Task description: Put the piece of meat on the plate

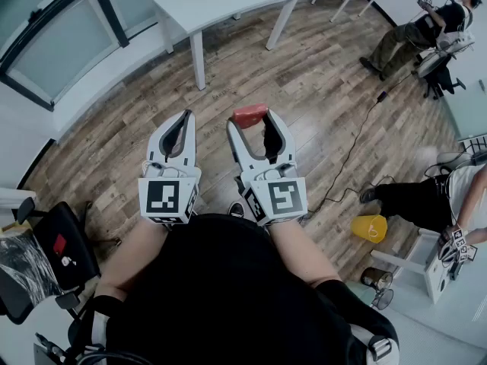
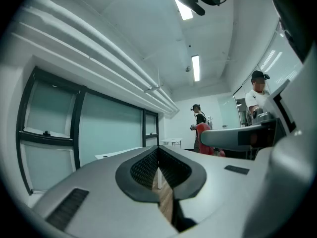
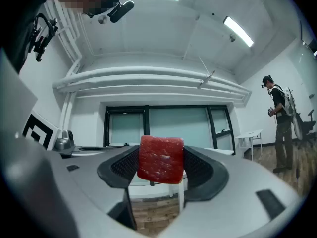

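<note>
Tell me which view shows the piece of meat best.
Right gripper view: the piece of meat sits large and centred, clamped by the right gripper. Head view shows only its top at the tips; left gripper view, a small red patch.

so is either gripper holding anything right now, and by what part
The right gripper grips the red blocky piece of meat by its two opposite sides, at the tips of its jaws. The left gripper is shut and empty.

My left gripper [image 2: 158, 151] and right gripper [image 3: 159, 168] have smooth, matt, pale grey plastic shells. Their pads [image 2: 143, 170] are black, finely ribbed and look rubbery. The piece of meat [image 3: 160, 158] is red, grainy and faintly moist. The floor [image 1: 319, 74] is brown wood-look planks with a soft sheen.
</note>
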`<state>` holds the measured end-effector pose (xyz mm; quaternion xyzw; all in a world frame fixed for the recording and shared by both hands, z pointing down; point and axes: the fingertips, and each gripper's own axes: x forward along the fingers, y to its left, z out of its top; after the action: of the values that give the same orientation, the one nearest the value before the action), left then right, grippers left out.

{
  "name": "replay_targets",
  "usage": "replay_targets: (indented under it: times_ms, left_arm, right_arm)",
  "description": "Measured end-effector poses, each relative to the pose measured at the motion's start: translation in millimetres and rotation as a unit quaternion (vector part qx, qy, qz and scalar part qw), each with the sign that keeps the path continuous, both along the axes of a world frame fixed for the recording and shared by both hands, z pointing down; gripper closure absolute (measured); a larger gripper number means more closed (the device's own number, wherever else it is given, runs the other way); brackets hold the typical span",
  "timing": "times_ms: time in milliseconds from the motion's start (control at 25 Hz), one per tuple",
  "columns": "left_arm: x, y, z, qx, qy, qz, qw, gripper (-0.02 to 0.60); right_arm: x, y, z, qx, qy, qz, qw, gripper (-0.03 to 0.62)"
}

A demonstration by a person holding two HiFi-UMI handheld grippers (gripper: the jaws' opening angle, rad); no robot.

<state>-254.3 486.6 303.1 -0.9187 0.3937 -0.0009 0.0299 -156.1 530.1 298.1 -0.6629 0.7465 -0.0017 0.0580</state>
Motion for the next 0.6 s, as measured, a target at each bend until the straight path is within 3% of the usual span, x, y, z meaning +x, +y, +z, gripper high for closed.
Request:
replay_targets:
  times_ms: [600]
  left_arm:
    - [50.7, 2.5, 7.5, -0.011, -0.013, -0.032, 0.9993, 0.578]
  right_arm:
    - [56.9, -1.4, 7.3, -0.006, -0.02, -0.028, 0.999, 0.312]
